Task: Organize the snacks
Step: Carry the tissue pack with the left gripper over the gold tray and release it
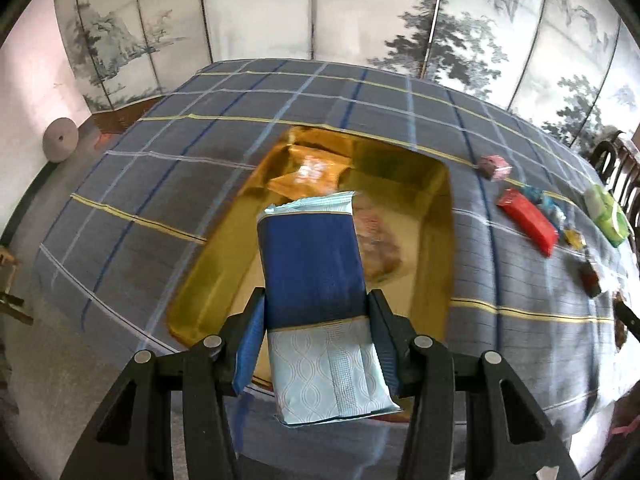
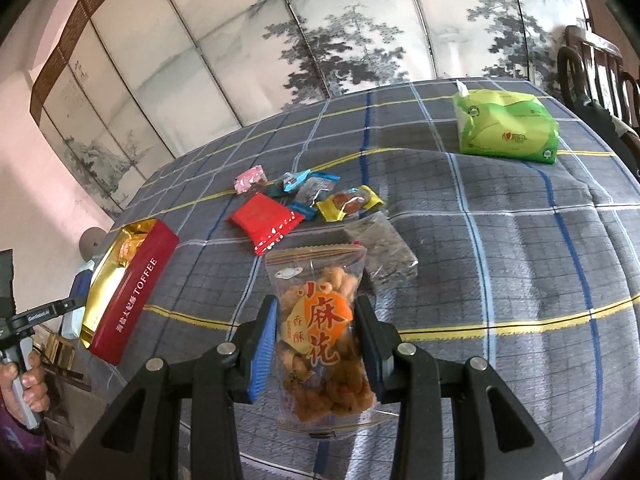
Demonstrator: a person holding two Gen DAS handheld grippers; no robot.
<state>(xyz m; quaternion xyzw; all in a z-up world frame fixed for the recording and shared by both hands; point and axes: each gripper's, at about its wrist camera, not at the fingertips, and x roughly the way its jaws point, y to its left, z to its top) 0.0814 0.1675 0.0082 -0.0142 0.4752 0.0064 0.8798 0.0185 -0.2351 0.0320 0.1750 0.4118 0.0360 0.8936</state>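
My left gripper (image 1: 316, 312) is shut on a blue and pale-blue snack pack (image 1: 312, 264) and holds it over the gold-lined toffee box (image 1: 224, 264). An orange packet (image 1: 310, 172) and a clear bag of fried snacks (image 1: 378, 248) lie in the box. My right gripper (image 2: 316, 320) is shut on a clear bag of fried dough twists (image 2: 320, 336) above the checked tablecloth (image 2: 500, 260). The red side of the box (image 2: 136, 292) shows at the left in the right wrist view.
Loose snacks lie on the cloth: a red packet (image 2: 266, 220), a pink one (image 2: 251, 178), blue ones (image 2: 296, 180), a yellow one (image 2: 348, 202) and a dark clear pack (image 2: 380, 252). A green tissue pack (image 2: 506, 128) stands far right. Chairs (image 2: 592, 64) stand behind the table.
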